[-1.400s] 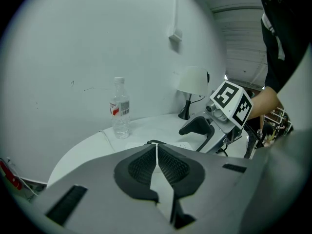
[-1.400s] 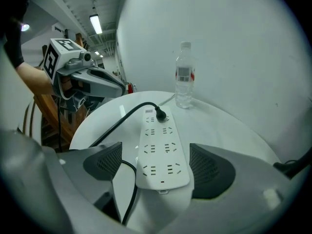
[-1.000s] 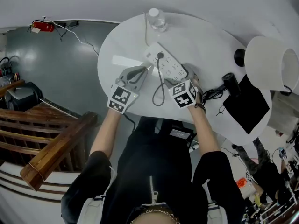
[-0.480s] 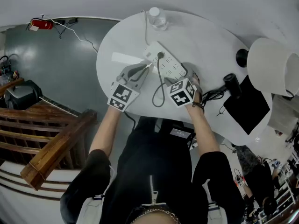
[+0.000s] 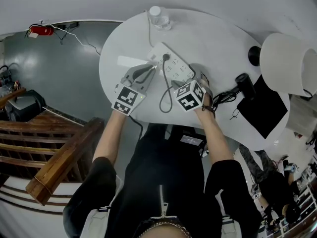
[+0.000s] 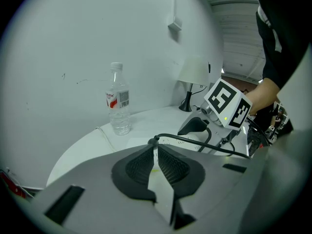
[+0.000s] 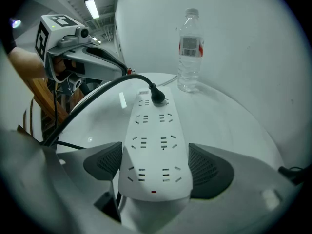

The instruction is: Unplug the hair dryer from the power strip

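Since neither hand has really shifted over the last second, the job stands where it did: the black plug (image 7: 157,96) still sits in the far socket of the power strip (image 7: 153,140) on the white surface (image 5: 218,38). The right tool (image 7: 155,165) clamps the strip's near end between its pads, bracing it. The left tool (image 6: 155,147) is pinched together on nothing, tip just short of the plug; it likely must open before pulling. The hair dryer (image 5: 243,83) lies well off to the right.
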Tool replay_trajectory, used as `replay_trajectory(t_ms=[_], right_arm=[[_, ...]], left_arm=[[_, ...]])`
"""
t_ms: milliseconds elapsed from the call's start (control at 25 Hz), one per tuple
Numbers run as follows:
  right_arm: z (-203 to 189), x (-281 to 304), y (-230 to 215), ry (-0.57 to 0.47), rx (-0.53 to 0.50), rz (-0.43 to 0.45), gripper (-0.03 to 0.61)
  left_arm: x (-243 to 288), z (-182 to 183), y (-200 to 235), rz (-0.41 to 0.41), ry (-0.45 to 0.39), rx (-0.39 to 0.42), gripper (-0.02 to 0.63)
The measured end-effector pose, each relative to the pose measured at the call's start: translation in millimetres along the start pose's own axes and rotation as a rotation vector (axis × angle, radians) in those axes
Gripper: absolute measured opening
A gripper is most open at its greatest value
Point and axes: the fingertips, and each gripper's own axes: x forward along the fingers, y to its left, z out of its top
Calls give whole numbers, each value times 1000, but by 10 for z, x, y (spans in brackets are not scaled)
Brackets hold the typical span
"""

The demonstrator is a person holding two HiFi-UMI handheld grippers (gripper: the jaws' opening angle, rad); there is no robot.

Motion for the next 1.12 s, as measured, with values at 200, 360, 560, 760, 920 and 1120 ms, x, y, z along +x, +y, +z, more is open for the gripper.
replay_trajectory(t_ms=[200,360,560,760,920,1120], right_arm=[[0,-1,6,-14,3,0,417],[8,-9,-2,-12,2,1,417],[0,-2,6,-19,4,1,417],[9,2,13,-28,5,2,419],[6,4,9,-19,6,3,419],[8,8,13,-17,7,5,419]], left_arm=[[64,2,29,-2,15,45,20],[132,2,37,-2,33,93,20],[191,-40,65,20,45,147,21],[292,-75,55,11,48,192,137],[360,-36,32,19,26,241,143],[468,-2,-30,1,13,268,143]])
